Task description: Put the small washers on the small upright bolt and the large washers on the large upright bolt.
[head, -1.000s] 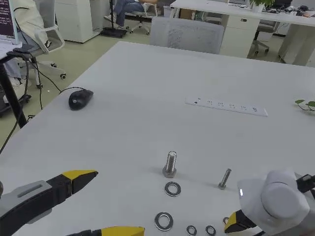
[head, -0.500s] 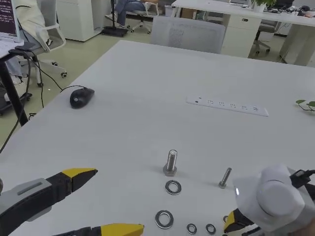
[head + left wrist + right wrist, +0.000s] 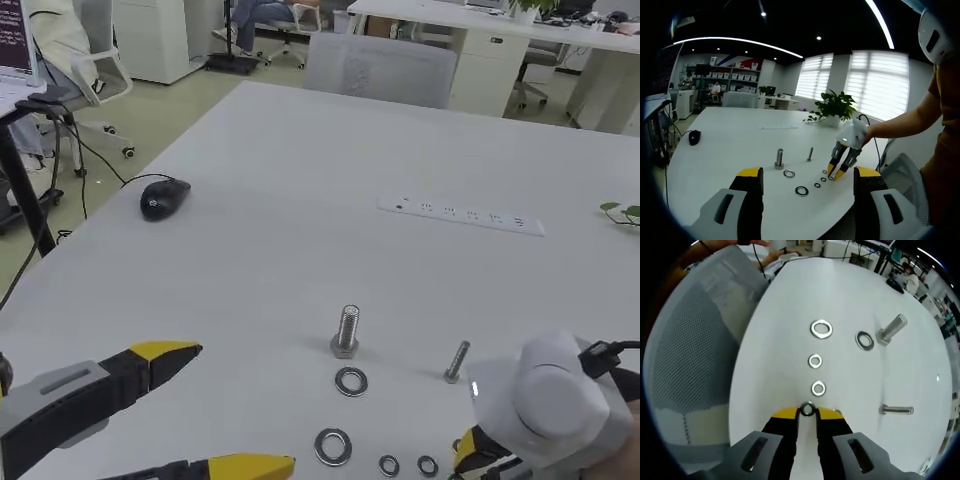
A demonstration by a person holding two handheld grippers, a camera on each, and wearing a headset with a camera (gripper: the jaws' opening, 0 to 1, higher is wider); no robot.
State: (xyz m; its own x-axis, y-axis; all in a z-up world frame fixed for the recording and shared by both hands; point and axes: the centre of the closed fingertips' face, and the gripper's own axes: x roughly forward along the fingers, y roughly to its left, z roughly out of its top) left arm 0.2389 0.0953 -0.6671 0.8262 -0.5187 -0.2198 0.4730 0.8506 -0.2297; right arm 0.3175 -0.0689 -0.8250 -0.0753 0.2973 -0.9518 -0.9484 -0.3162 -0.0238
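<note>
1. While both bolts stand upright on the white table (image 3: 280, 230), they number two. The large bolt (image 3: 346, 333) rests on its hex head. The small bolt (image 3: 457, 362) stands to its right in the head view, well apart from it.
2. Large washers number two, both flat on the table. The first large washer (image 3: 351, 381) lies just in front of the large bolt, and the second large washer (image 3: 333, 447) lies nearer the person.
3. Small washers number three. The first small washer (image 3: 389, 466) and the second small washer (image 3: 427, 466) lie side by side to the right of the second large washer. In the right gripper view they sit in a line straight ahead of the jaws.
4. The third small washer (image 3: 807, 409) sits between the yellow tips of the right gripper (image 3: 807, 412), near the table's front edge.
5. The right gripper's jaws are drawn in to a narrow gap, one tip against each side of that washer, so it is pinched. Whether the washer is off the table I cannot tell.
6. The left gripper (image 3: 237, 410) hovers over the near left part of the table with its jaws spread wide. It holds nothing and touches nothing, and it is well apart from the washers.
7. One black mouse (image 3: 163, 199) and one white power strip (image 3: 460, 216) lie farther back on the table.
</note>
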